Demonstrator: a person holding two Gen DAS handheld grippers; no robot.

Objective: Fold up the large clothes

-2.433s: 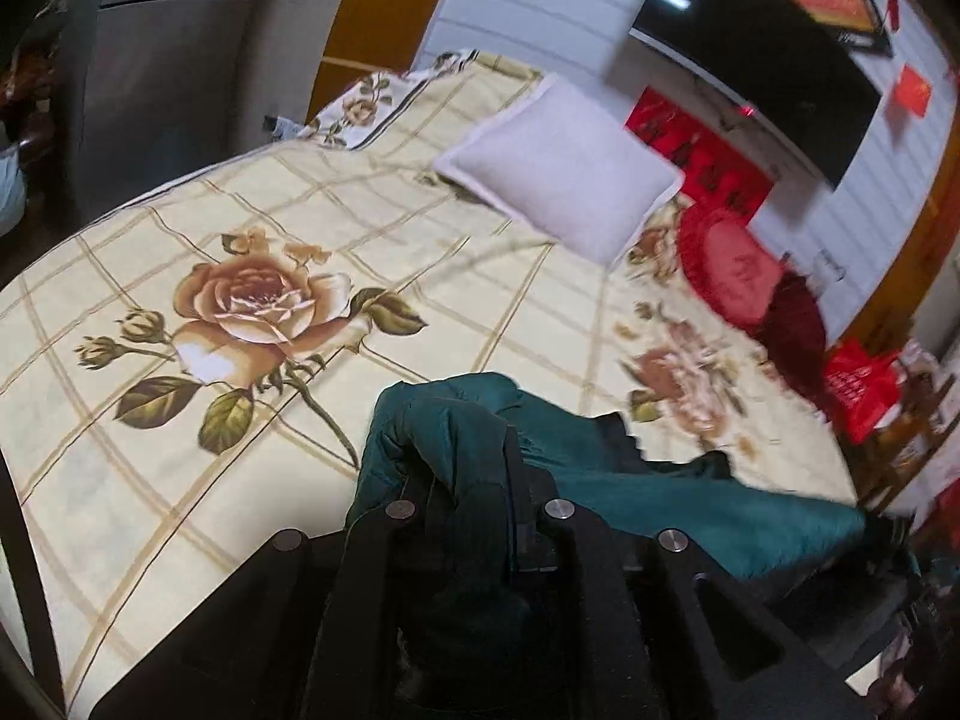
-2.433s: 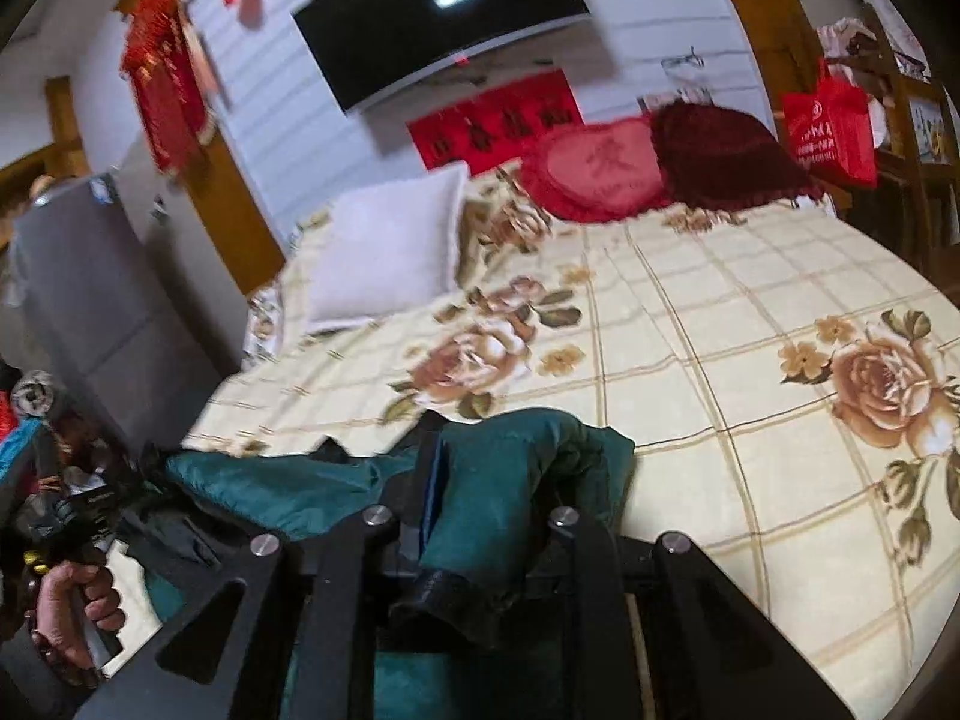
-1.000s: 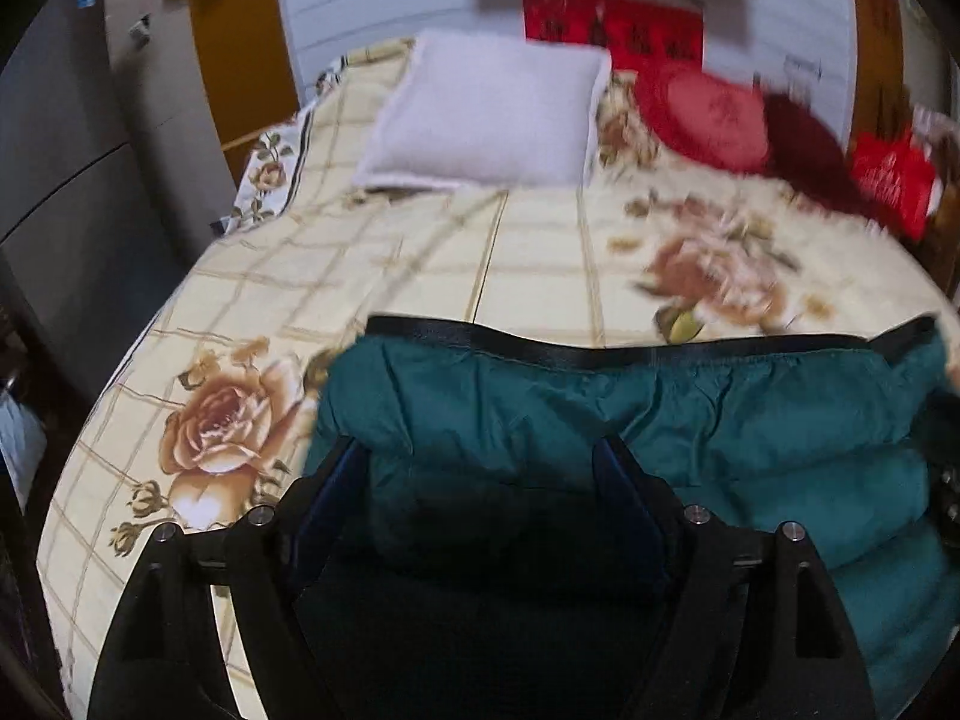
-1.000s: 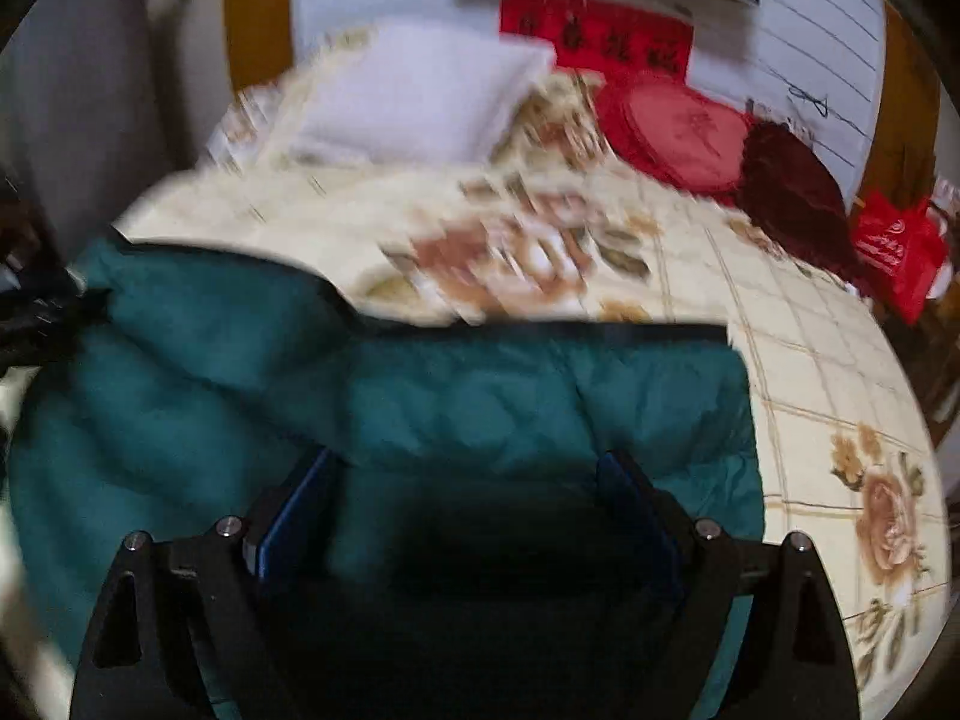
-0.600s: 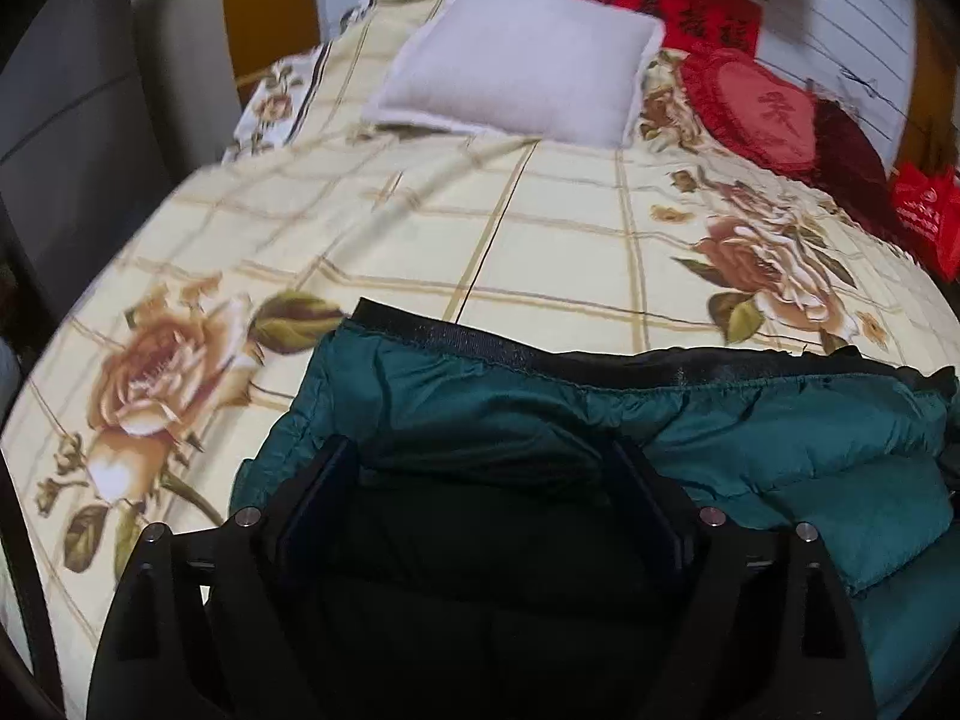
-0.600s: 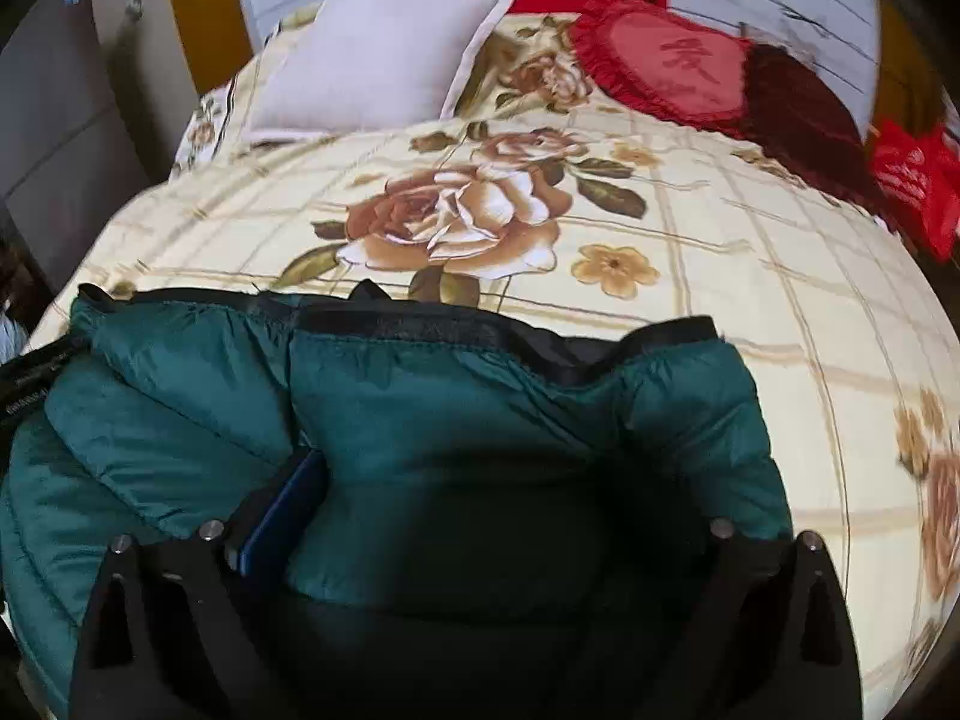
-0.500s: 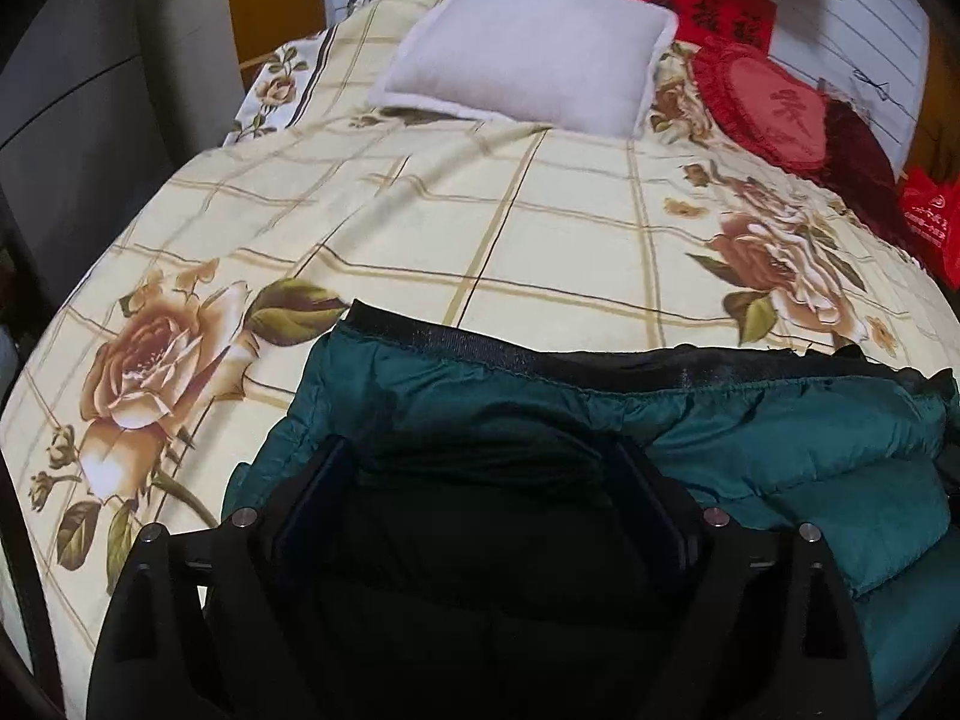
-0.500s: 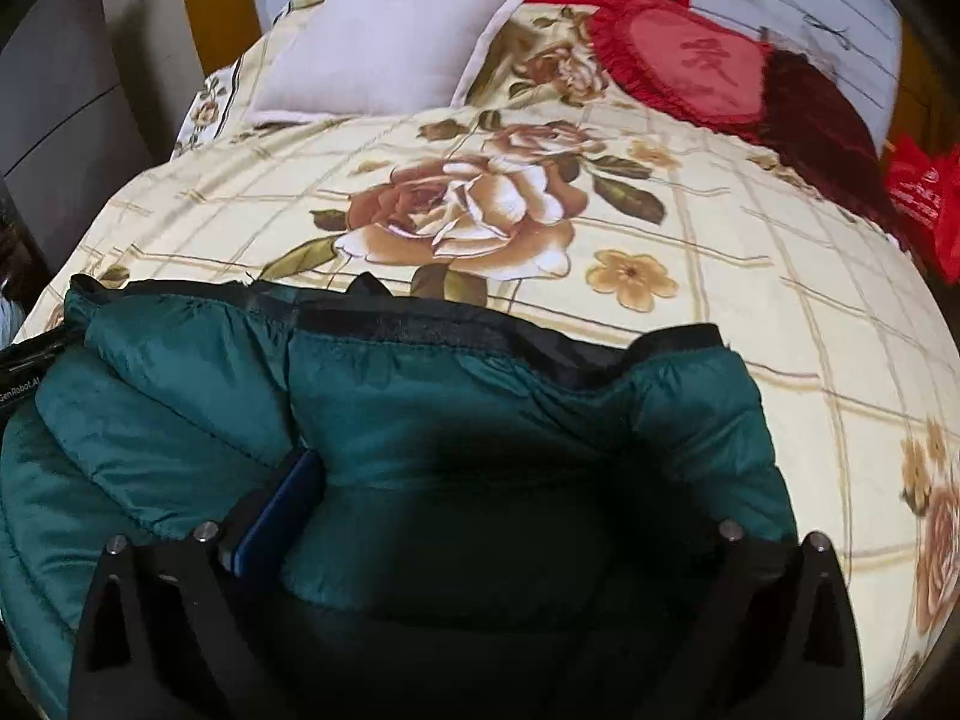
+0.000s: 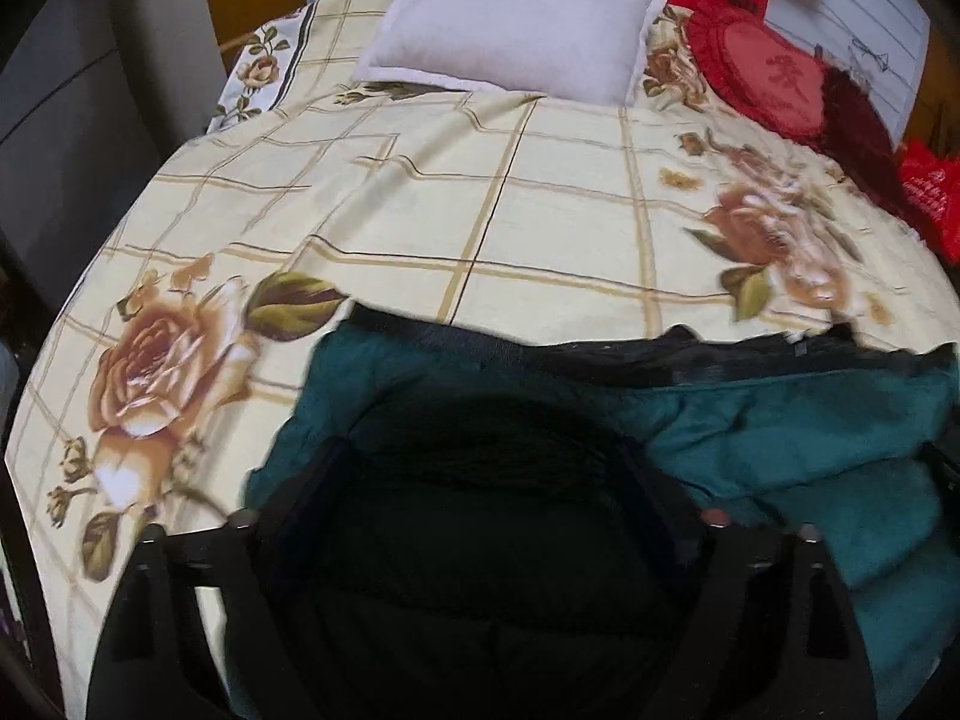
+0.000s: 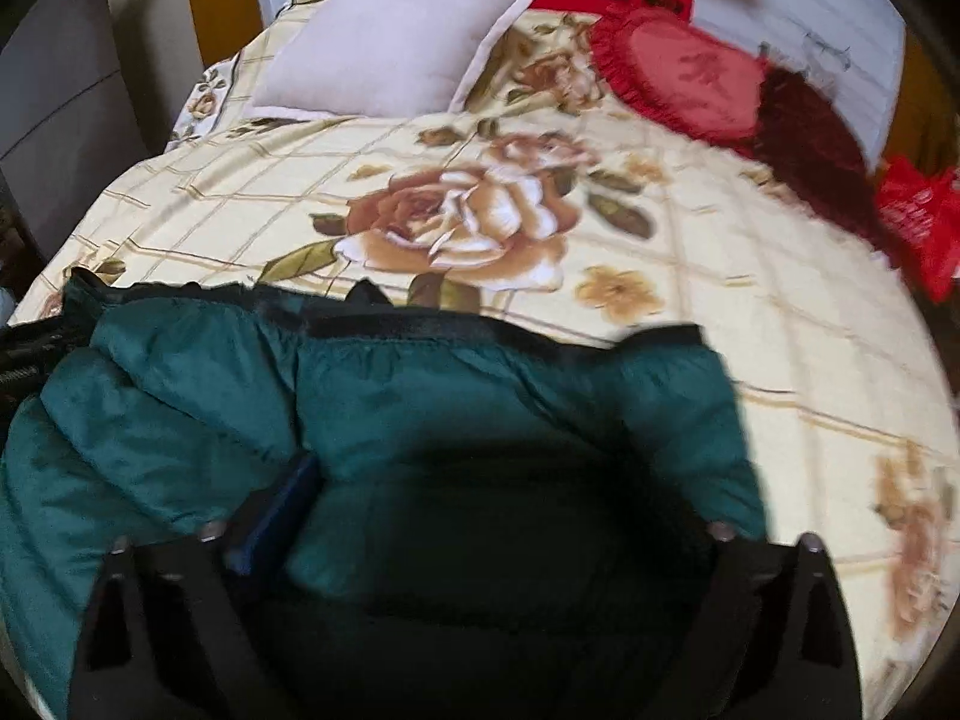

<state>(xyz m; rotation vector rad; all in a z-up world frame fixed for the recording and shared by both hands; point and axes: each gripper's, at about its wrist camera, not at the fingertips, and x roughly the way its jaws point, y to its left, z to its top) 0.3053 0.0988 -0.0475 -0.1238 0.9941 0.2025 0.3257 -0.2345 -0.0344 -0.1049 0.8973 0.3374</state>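
Closing, each wide gripper straddles the teal jacket; banner writing blurred.

Left black two-finger gripper angled steeply downward, jaws wide and closing, padded fabric between them, right black two-finger gripper likewise pitched downward, jaws wide and closing over fabric
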